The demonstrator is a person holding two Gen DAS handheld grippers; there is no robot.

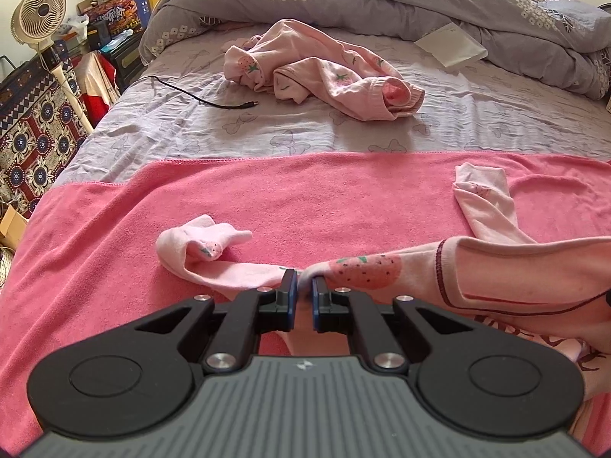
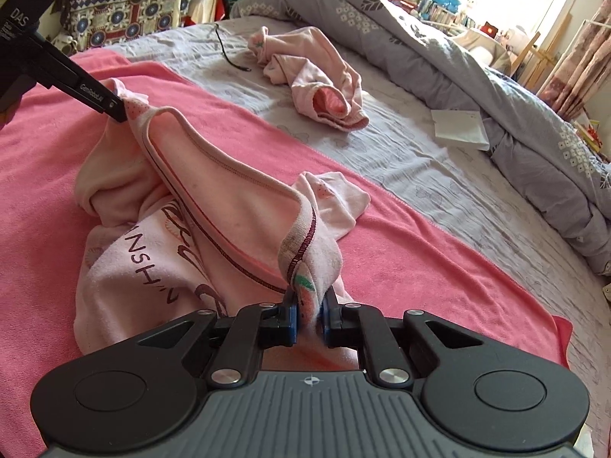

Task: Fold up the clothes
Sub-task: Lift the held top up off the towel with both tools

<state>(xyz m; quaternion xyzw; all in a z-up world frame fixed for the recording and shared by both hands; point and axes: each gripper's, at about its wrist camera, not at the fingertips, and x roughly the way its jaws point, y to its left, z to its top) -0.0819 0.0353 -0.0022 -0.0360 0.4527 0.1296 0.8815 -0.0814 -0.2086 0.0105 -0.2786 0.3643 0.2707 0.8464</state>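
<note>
A pale pink strawberry-print shirt [image 2: 160, 236] with dark lettering lies on a pink towel [image 2: 401, 259] on the bed. My left gripper [image 1: 304, 280] is shut on one shoulder of the shirt [image 1: 496, 278] by the neckline; it also shows in the right wrist view [image 2: 118, 112]. My right gripper [image 2: 310, 297] is shut on the other shoulder. The neckline stretches between them, lifted off the towel. One sleeve [image 1: 206, 255] trails left, the other sleeve [image 1: 485, 198] lies right.
A crumpled pair of pink strawberry trousers [image 1: 328, 72] lies further back on the lilac sheet, beside a black cable [image 1: 198, 95]. A grey duvet [image 1: 382, 0] is heaped at the back with a white paper [image 1: 450, 44]. A fan [image 1: 38, 15] and boxes stand left of the bed.
</note>
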